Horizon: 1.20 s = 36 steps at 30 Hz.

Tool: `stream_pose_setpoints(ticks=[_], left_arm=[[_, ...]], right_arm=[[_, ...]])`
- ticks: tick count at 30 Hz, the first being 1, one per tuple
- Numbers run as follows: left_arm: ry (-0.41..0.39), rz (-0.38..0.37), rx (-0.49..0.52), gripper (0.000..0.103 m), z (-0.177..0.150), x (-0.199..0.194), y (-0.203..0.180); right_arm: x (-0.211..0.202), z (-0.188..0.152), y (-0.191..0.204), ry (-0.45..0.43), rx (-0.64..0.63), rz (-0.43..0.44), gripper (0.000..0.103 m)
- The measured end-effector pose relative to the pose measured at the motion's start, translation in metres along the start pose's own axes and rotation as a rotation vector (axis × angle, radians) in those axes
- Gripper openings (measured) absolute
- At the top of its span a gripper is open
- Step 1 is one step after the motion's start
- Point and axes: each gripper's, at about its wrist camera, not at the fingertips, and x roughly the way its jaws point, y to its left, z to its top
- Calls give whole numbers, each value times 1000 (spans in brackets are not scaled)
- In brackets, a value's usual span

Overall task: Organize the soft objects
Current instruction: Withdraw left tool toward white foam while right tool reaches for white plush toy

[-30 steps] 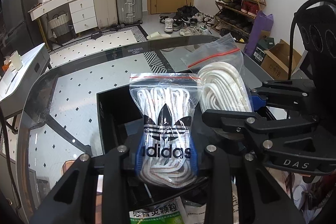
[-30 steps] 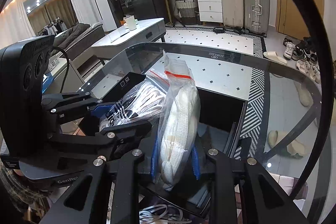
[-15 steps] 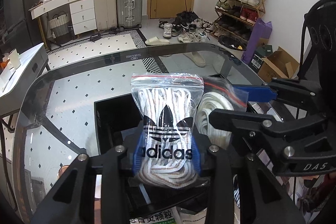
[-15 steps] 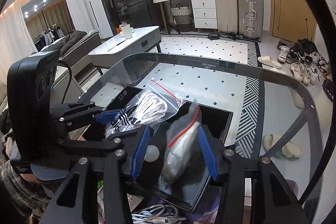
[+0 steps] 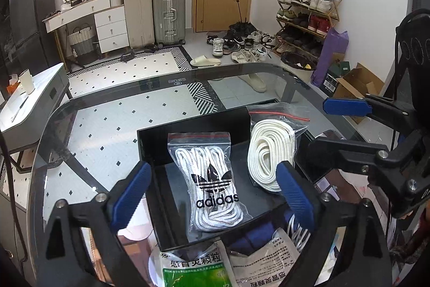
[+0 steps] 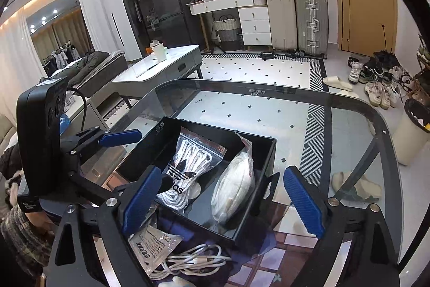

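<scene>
Both bags sit inside the black box (image 5: 150, 149) on the glass desk (image 5: 113, 125): adidas lace bag (image 5: 212, 184) on the left, cream lace bag (image 5: 268, 152) leaning at its right wall. Left hand-held gripper (image 5: 212, 192) and right hand-held gripper (image 6: 223, 195) both wide open, holding nothing.

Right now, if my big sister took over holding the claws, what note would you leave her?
Left claw: open, empty, above the black box.
Right claw: open, empty, also over the box.
Done: the adidas lace bag and the cream lace bag lie side by side inside the box.
Left: the medicine packets and white cable lie outside, near its front edge.
</scene>
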Motion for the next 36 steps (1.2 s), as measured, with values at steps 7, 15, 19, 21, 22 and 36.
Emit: stream_pose_setpoints(ticks=[7,15,19,21,22,36], left_arm=[[-12,21,-15,103,-10,-13,1],[-7,28,-10,103,-19,-25,-7],[-4,16,-38,103,-27,-31,-7],[0,26,-37,103,-32,-33,-9],[3,31,-35,103,-35,-34,-11],[18,18,-46,103,-73,-55,-18]], right_arm=[[-12,-13,-4,18,13,19,102],[-27,-30,-2,35,17,18,102],[-32,-42,-2,50,39,20,102],[-32,-47,2,56,46,18,102],[-33,-49,3,61,50,14,102],[-38,-86,26,147,110,15,102]])
